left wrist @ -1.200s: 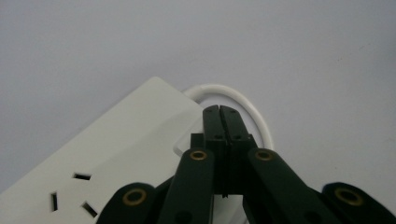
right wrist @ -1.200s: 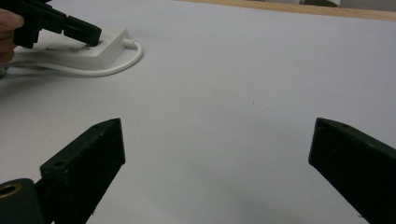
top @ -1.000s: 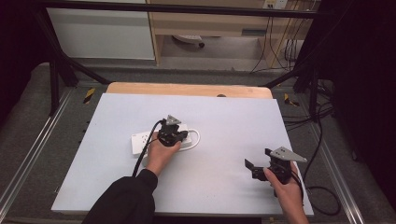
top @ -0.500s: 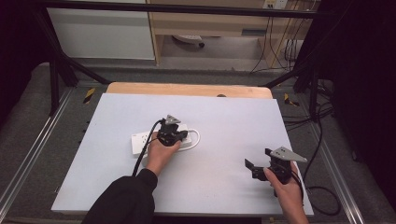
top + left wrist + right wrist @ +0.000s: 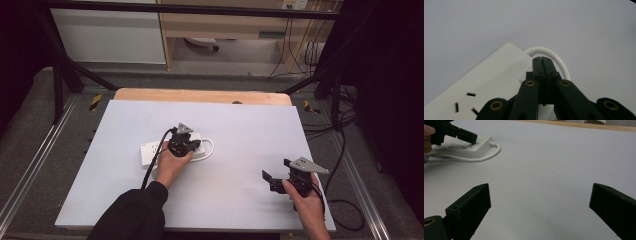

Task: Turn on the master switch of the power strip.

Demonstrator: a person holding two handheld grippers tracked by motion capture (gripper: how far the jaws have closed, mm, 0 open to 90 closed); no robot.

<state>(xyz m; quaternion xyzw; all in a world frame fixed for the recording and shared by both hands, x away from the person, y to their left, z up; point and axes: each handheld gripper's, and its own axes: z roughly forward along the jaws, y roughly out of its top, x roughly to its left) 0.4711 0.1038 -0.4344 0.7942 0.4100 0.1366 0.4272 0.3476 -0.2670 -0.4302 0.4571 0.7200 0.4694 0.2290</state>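
High view: we see a white power strip [image 5: 172,150] lying a little left of the middle of the table [image 5: 240,125], long side roughly parallel to the near edge, its white cord [image 5: 210,148] looped at the end toward the right edge. The left gripper [image 5: 186,145] sits on top of that right end; the right gripper [image 5: 274,178] hovers well apart, near the near-right corner. Left gripper view: jaws fully together with nothing between them, tips pressed down at the strip's [image 5: 486,82] end where the cord [image 5: 554,56] curls out; we judge it is pushing a switch, though the switch itself is hidden under the jaws. A three-slot socket [image 5: 466,103] shows on the top face, empty. Right gripper view: jaws spread wide, holding nothing, bare table [image 5: 554,170] between them; the strip [image 5: 471,147] and left gripper [image 5: 470,137] sit far off toward the upper left. Progress, as we judge: contact made, the press is in hand; whether it has toggled we can't tell. Strip looks clean, flat, rigid plastic, nothing plugged in.
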